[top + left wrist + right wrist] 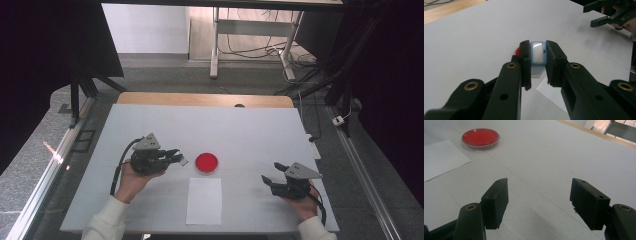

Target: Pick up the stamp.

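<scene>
Clearly the left gripper (175,157) has its jaws pinched on a small pale-blue block with a white face (537,53), carried just above the white table (250,130) and just left of the red dish (206,163), so the step in hand looks like bringing that block to the dish or to the paper sheet (204,200) lying near it on the person's side. To do it well, I would keep the pinch square and level and lower slowly. Well apart, the right gripper (272,175) rests with jaws spread, holding nothing.
</scene>
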The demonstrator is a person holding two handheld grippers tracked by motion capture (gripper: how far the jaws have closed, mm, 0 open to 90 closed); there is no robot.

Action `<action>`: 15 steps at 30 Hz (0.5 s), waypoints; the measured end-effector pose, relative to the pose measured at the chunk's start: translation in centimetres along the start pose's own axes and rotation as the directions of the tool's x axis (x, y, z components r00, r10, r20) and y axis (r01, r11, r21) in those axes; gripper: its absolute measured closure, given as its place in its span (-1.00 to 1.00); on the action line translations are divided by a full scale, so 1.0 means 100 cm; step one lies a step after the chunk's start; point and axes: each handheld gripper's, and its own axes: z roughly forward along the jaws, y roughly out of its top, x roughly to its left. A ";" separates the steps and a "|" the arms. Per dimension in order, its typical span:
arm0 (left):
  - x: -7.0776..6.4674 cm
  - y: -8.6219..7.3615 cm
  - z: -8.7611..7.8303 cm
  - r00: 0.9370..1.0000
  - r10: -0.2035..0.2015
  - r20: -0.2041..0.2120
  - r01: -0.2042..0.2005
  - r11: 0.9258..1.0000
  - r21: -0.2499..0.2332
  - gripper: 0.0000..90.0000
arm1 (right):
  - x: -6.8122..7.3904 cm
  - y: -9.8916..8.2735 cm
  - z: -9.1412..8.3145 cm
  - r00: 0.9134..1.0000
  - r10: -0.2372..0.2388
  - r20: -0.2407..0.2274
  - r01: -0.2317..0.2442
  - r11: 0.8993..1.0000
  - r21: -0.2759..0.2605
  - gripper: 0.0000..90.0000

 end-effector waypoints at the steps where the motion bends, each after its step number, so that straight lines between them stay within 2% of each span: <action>1: -0.001 0.000 0.001 1.000 0.002 0.002 -0.002 1.000 0.001 0.68 | 0.000 0.000 0.000 1.000 0.000 0.000 0.000 1.000 0.000 -0.31; 8: -0.010 0.002 0.012 1.000 0.016 0.026 -0.016 1.000 0.005 0.68 | 0.000 0.000 0.001 1.000 0.002 0.000 -0.002 1.000 0.002 -0.31; 15: -0.016 0.005 0.024 0.998 0.007 0.061 -0.006 1.000 -0.006 0.68 | -0.002 0.001 0.001 1.000 0.009 0.001 -0.009 1.000 -0.008 -0.31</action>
